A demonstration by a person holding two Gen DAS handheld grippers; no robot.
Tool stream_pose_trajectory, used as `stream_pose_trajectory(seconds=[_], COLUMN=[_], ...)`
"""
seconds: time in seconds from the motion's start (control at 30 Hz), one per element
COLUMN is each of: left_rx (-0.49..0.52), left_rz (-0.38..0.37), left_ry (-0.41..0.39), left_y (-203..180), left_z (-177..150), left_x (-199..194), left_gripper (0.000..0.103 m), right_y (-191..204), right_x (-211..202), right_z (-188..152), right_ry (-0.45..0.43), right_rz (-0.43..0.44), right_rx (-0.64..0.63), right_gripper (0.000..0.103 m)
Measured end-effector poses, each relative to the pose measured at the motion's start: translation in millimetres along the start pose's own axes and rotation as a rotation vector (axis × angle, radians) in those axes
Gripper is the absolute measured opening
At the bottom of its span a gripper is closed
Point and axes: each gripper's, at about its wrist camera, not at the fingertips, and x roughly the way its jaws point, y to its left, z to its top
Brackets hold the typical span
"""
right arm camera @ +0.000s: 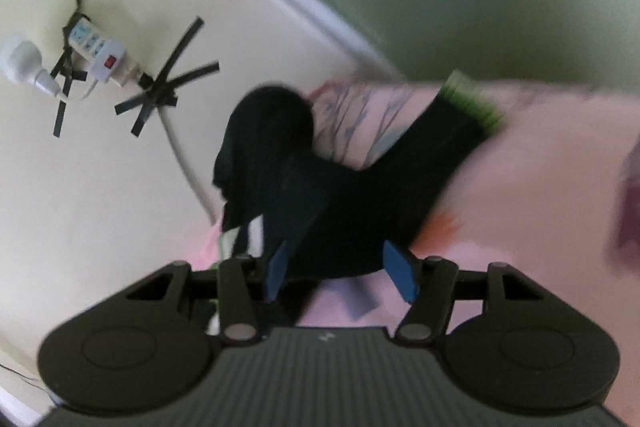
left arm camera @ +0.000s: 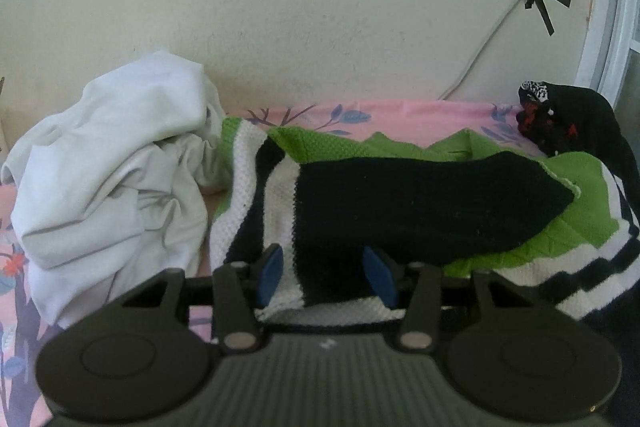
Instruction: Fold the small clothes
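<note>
A knitted sweater in green, white and black stripes lies flat on the pink floral bed sheet, a black part folded across its top. My left gripper sits at its near edge. The blue pads stand apart on either side of a black-and-white fold without pinching it. In the blurred, tilted right wrist view, the sweater's black sleeve with a green cuff stretches away over the sheet. My right gripper stands open with the sleeve's near end between its pads, and the right pad is clear of the cloth.
A crumpled white garment is heaped at the left against the wall. A dark garment with red and white print lies at the back right; it is the black heap by the wall. A taped power strip and cable hang above.
</note>
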Motion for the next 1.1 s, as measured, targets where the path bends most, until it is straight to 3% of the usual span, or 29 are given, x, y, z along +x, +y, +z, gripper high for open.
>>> stream_pose_trajectory(seconds=[0.1, 0.17, 0.23, 0.37, 0.47, 0.6, 0.63, 0.73, 0.77, 0.8, 0.87, 0.97, 1.1], left_rx=[-0.015, -0.022, -0.022, -0.033, -0.046, -0.062, -0.069, -0.091, -0.101, -0.115, -0.148, -0.185, -0.201], left_rz=[-0.007, -0.010, -0.010, -0.016, -0.032, -0.053, -0.057, -0.068, -0.079, -0.094, -0.133, -0.167, -0.188], left_ry=[-0.002, -0.001, -0.002, -0.010, -0.015, -0.022, -0.023, -0.032, -0.041, -0.055, -0.091, -0.143, -0.213], left_y=[3, 4, 4, 6, 8, 11, 12, 16, 18, 21, 27, 35, 44], left_z=[0, 0, 0, -1, -2, -2, -2, -3, -4, -4, -4, -2, 1], left_x=[-2, -1, -1, -3, -5, -7, -8, -10, -12, -15, -21, -32, -46], left_gripper=[0.046, 0.046, 0.046, 0.047, 0.047, 0.048, 0.048, 0.048, 0.048, 0.048, 0.048, 0.048, 0.051], right_y=[7, 5, -2, -8, 8, 20, 20, 28, 36, 45, 85, 172, 268], right_x=[8, 11, 10, -10, -17, 2, 7, 26, 29, 29, 22, 20, 51], right_z=[-4, 0, 8, -3, -24, -24, -20, 1, 7, 10, 11, -6, -69], right_ry=[-0.032, -0.052, -0.046, -0.001, 0.043, -0.021, -0.056, -0.183, -0.209, -0.225, -0.277, -0.315, -0.165], right_rz=[0.003, -0.022, -0.031, 0.037, 0.059, 0.005, -0.027, -0.182, -0.254, -0.250, -0.180, -0.018, 0.222], right_rx=[0.011, 0.038, 0.122, 0.271, 0.228, 0.165, 0.148, 0.004, -0.040, -0.046, -0.137, -0.413, -0.714], right_gripper=[0.058, 0.049, 0.048, 0.050, 0.058, 0.063, 0.058, 0.014, 0.013, 0.013, 0.013, 0.013, 0.014])
